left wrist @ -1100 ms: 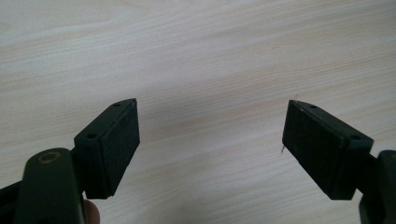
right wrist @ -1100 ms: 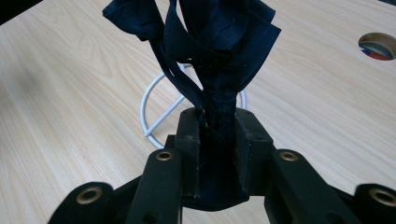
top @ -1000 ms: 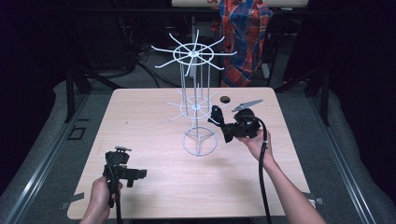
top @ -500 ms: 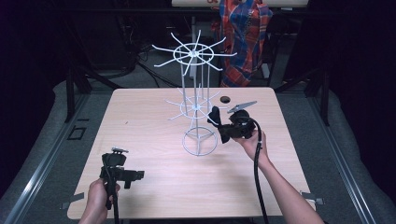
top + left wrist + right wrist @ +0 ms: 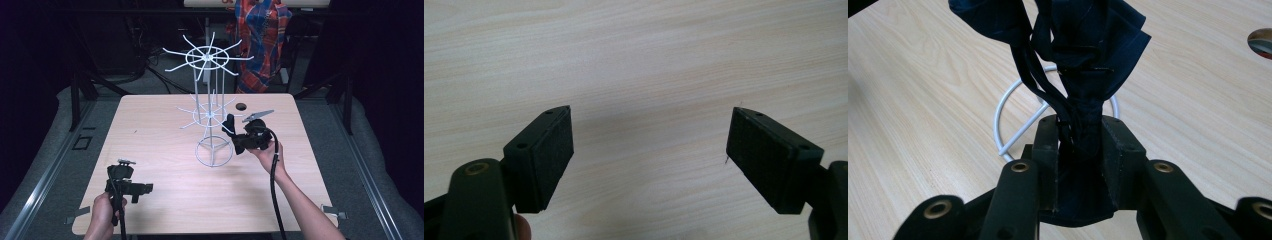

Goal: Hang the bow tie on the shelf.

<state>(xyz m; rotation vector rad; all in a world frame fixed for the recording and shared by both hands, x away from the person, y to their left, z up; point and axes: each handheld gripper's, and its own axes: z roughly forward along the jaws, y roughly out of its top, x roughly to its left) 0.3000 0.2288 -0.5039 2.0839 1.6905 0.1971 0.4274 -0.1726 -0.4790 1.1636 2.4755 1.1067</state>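
While clamped in the right gripper, dark folded cloth beside the white wire rack, right of its ring base | lift cloth above a lower rack arm, drape over, ease off slowly | left gripper released, idle over near-left table

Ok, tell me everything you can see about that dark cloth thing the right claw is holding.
The dark cloth is a navy, soft-looking fabric item with thin straps or cords hanging among its folds. It is bunched and pinched between the pads of the right claw, rising from the jaws in loose folds. It is held above the wooden table, beside the white wire rack, over its ring base. What kind of item it is can't be told.
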